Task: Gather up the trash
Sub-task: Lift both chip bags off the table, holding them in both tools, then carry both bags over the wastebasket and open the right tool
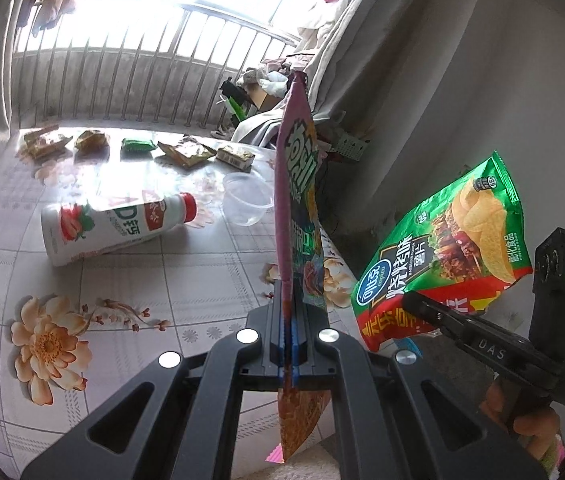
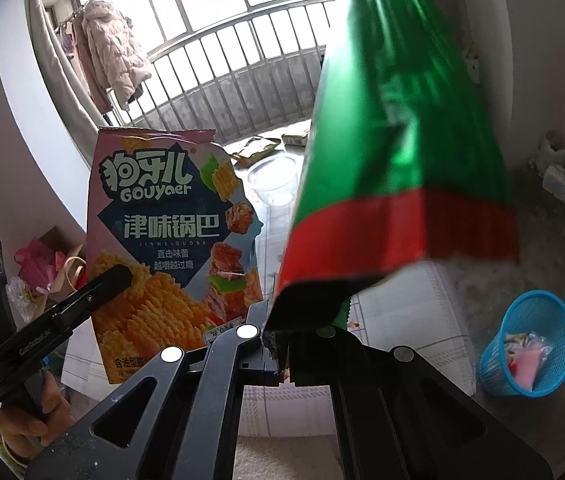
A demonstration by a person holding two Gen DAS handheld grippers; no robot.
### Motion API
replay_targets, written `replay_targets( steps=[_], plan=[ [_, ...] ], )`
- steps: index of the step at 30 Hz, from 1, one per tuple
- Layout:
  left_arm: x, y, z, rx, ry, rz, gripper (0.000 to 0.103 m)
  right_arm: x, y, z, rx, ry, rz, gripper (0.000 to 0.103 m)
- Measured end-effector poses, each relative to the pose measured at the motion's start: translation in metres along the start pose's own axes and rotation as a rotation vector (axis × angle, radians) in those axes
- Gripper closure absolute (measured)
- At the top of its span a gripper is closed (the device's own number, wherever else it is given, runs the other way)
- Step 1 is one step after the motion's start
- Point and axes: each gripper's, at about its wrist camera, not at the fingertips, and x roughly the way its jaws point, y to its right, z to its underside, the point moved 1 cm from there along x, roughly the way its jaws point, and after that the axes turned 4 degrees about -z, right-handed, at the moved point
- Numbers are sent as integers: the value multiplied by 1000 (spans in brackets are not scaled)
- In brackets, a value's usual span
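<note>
You hold one piece of trash in each hand. The left gripper has its jaws clamped on the lower part of the pink snack bag, which stands upright and edge-on to that camera. The right gripper has its jaws clamped on the bottom corner of the green chip bag, which rears up at about 1 o'clock in its own view.

The step in hand looks like the carry to the blue basket, which sits on the floor at 4 o'clock in the right wrist view, well apart from both bags and already holding some wrappers.

To do it well, keep both grips tight, since each bag is pinched only near its foot and could swing or slip. Bring one bag over the basket mouth at a time, and lower it until its free end is inside the rim before you let go; a light bag dropped from height may drift past.

The bottle, clear cup and small wrappers remain on the table.
</note>
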Motion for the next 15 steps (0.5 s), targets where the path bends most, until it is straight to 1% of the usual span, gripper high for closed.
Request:
replay_targets(
  steps=[7,10,15],
  plan=[
    [-1,12,-3,41,17,-4,102,-9,6,4,21,28,-3,103],
    [-1,22,-5,77,33,-19,102,-14,11,9,35,43,-5,103],
    [2,38,-5,109,40,-16,102,-25,22,14,62,74,-2,103]
  ],
)
